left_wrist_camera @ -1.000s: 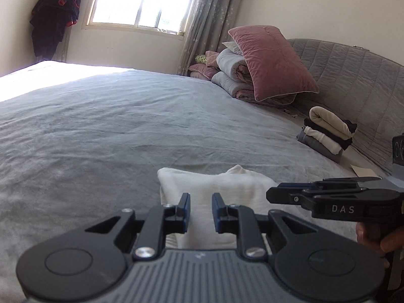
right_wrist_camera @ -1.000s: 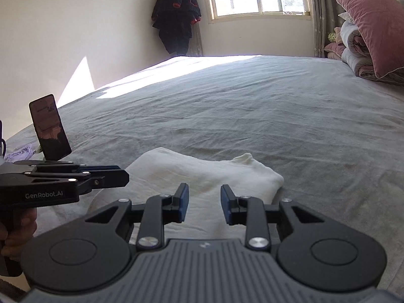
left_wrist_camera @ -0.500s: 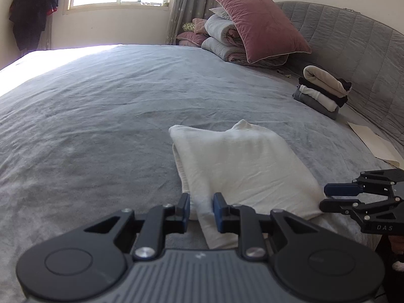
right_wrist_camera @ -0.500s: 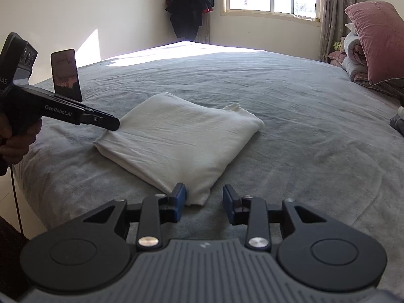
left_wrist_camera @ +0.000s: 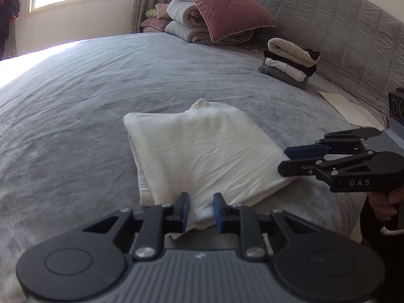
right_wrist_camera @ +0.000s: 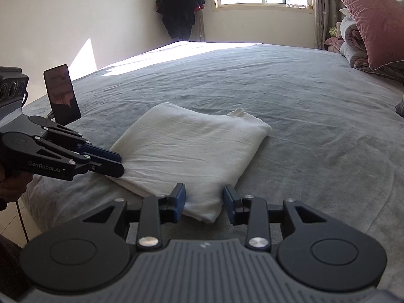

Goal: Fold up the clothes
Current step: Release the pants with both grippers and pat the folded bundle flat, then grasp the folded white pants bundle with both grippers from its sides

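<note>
A folded white garment (left_wrist_camera: 202,154) lies flat on the grey bed (left_wrist_camera: 75,88), its near corners now framed by both tongs. The left tongs (left_wrist_camera: 201,212) and right tongs (right_wrist_camera: 204,203), jaws parted and empty, have closed in since half a second ago.

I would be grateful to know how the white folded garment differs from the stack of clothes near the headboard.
The white garment is one pale piece lying flat mid-bed; the stack of clothes piles beige, black, white and grey items. The garment sits at the open left gripper and right gripper; the stack lies far off. Both are folded on the grey bed.
</note>
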A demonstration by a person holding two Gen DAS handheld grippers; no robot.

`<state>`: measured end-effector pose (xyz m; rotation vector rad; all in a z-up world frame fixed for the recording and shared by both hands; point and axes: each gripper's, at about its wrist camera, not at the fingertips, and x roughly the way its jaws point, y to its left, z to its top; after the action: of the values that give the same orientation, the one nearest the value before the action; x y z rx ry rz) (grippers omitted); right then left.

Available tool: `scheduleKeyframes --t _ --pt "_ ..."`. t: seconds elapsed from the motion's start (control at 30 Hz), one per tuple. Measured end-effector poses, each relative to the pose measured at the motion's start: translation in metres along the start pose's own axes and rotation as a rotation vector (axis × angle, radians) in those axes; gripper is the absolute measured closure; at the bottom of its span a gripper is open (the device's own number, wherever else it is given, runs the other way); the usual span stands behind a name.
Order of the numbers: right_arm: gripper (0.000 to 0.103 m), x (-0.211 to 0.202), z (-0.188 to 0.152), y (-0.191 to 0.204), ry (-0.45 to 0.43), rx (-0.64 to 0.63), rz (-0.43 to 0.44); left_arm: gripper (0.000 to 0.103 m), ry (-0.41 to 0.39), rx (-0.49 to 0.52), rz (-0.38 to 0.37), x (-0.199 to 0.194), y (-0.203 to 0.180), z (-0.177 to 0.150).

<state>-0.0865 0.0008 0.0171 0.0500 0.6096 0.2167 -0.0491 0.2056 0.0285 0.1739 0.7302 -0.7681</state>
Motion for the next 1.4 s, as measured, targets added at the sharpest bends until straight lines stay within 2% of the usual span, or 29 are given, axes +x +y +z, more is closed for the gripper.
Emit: scheduleKeyframes --t 0.1,0.17,0.23,0.3,0.4,0.53,0.73,0.83,0.97,1.13,1.2,1.4 --pt "0.065 -0.006 -0.013 -0.008 0.013 -0.002 0.008 0.081 0.014 0.010 0.002 -0.007 0.002 -0.003" --pt "0.064 -0.014 -0.017 -0.011 0.012 -0.004 0.012 0.079 -0.006 -0.017 0.001 -0.015 0.007 0.000" --pt "0.062 -0.018 -0.016 -0.014 0.015 0.013 0.019 0.072 -0.041 -0.038 0.021 -0.020 0.008 0.006" --pt "0.059 -0.019 -0.011 -0.017 0.021 0.058 0.034 0.060 -0.066 -0.041 0.040 -0.022 0.006 0.013" --pt "0.053 -0.020 -0.002 -0.022 0.020 0.128 0.058 0.050 -0.069 -0.063 0.090 -0.019 0.005 0.025" --pt "0.051 -0.019 0.010 -0.032 0.023 0.226 0.077 0.044 -0.040 -0.101 0.173 -0.011 0.005 0.040" --pt "0.045 -0.014 0.027 -0.047 0.055 0.369 0.099 0.029 -0.025 -0.172 0.200 0.001 0.014 0.050" --pt "0.044 -0.008 0.031 -0.056 0.112 0.424 0.119 0.027 -0.016 -0.209 0.207 0.008 0.019 0.054" --pt "0.044 0.003 0.039 -0.073 0.180 0.519 0.134 0.027 -0.024 -0.314 0.172 0.013 0.036 0.056" --pt "0.044 0.024 0.057 -0.095 0.227 0.613 0.184 0.028 -0.051 -0.522 0.078 0.020 0.059 0.045" --pt "0.044 0.034 0.061 -0.100 0.233 0.611 0.208 0.031 -0.052 -0.573 0.069 0.028 0.063 0.041" --pt "0.045 0.069 0.052 -0.118 0.233 0.663 0.301 0.036 -0.098 -0.599 0.079 0.046 0.065 0.038"
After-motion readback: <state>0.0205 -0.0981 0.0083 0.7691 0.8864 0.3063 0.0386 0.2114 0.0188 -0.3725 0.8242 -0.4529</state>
